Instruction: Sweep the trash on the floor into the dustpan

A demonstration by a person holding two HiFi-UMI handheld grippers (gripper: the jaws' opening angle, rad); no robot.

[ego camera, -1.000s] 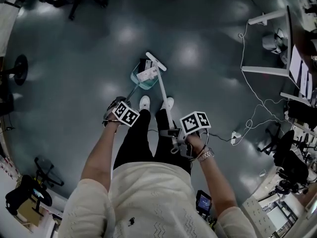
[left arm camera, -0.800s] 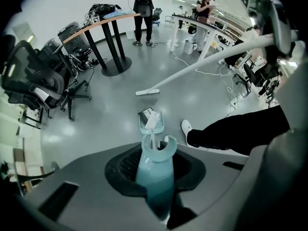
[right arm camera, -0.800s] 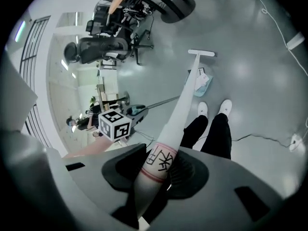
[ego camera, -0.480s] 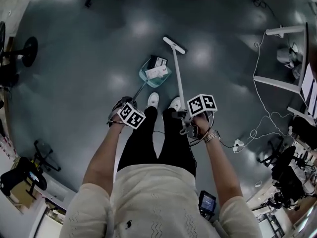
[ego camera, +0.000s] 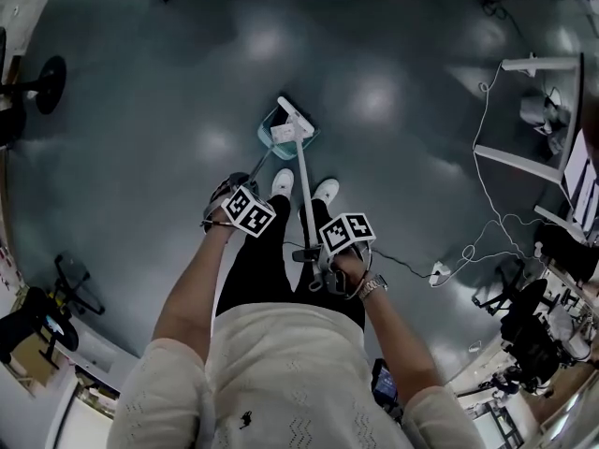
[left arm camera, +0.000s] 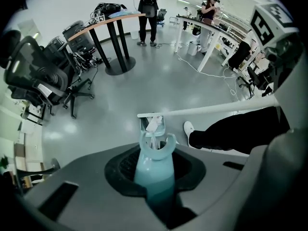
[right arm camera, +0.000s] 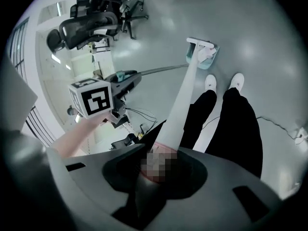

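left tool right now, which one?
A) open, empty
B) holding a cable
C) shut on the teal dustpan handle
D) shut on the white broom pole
C: in the left gripper view the left tool is closed around the teal dustpan handle, which leads down to the dustpan on the floor; the white broom pole sits in the right tool.

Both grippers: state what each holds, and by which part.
The left gripper is shut on the dustpan, by the teal grip at the top of its long handle. The right gripper is shut on the white broom, high on its pole.
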